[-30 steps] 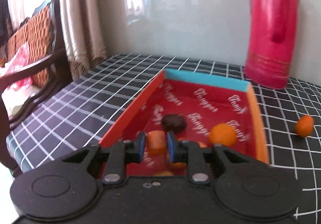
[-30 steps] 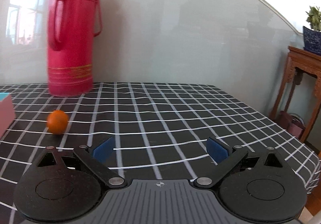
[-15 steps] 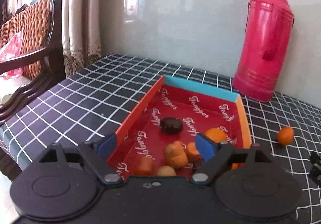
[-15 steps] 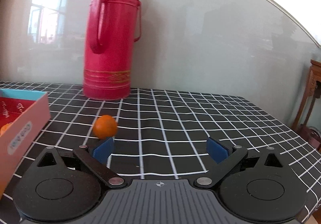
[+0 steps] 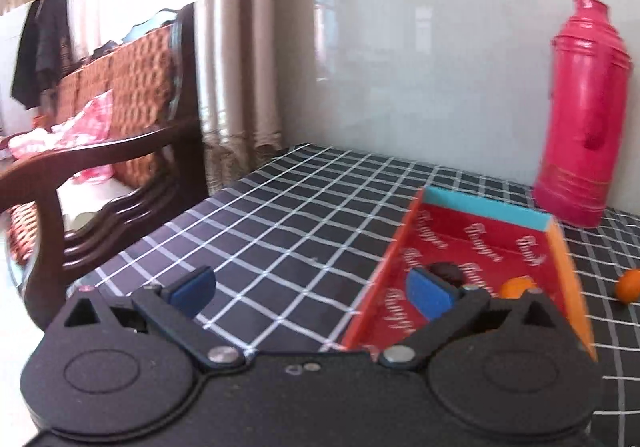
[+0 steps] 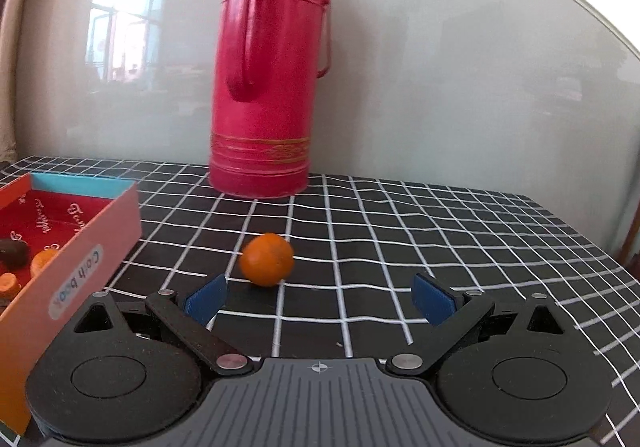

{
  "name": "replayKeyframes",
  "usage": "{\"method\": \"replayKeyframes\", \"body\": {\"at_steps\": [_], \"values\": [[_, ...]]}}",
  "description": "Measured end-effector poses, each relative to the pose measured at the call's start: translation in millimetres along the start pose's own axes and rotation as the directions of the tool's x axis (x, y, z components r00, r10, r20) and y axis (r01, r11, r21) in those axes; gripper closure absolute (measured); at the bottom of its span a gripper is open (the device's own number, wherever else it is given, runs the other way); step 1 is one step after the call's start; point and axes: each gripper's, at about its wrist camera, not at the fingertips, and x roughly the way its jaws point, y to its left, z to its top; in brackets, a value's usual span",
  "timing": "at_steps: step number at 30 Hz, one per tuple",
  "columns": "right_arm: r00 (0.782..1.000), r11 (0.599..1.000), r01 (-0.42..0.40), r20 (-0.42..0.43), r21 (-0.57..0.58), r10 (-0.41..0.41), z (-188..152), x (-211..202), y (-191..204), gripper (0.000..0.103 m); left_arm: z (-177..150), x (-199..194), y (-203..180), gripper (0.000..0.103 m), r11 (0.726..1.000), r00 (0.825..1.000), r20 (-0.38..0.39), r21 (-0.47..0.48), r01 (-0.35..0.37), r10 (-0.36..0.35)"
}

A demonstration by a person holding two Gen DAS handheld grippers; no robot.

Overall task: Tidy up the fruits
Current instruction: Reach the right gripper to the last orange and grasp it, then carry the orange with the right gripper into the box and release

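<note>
The left gripper [image 5: 310,293], jaws now wide and empty, has dropped its fruit in the box [image 5: 558,247] and withdrawn. The right gripper [image 6: 320,301], equally open, closes on 1 remaining orange [image 6: 267,259] just ahead.

Table under a black cloth with white grid lines [image 6: 400,247] filling the lower frame; red flask [image 6: 266,87] upright at centre back; open red box [image 6: 80,247] at left edge; loose orange [image 6: 267,259] at centre, between box and flask, touching neither
</note>
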Motion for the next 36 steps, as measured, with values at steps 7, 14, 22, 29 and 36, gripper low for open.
{"method": "replayKeyframes", "body": {"at_steps": [7,14,22,29,36], "values": [[0.996,0.997,-0.077,-0.049,0.026,0.078,11,28,10,0.005,-3,11,40,0.007,0.995,0.997,-0.041,-0.079,-0.067,0.064],[0.988,0.992,-0.09,-0.114,0.089,0.1,23,66,15,0.005,-7,13,64,0.007,0.987,0.993,-0.07,-0.122,-0.106,0.098],[0.978,0.985,-0.093,-0.174,0.146,0.119,26,86,8,0.062,-9,16,77,0.007,0.983,0.99,-0.084,-0.135,-0.126,0.115],[0.977,0.977,-0.16,-0.12,0.142,0.178,28,68,17,0.063,-10,17,84,0.007,0.98,0.988,-0.1,-0.15,-0.132,0.118],[0.915,0.915,-0.402,0.044,0.032,0.4,40,5,57,0.063,-15,20,98,0.007,0.969,0.982,-0.153,-0.203,-0.143,0.113]]}}
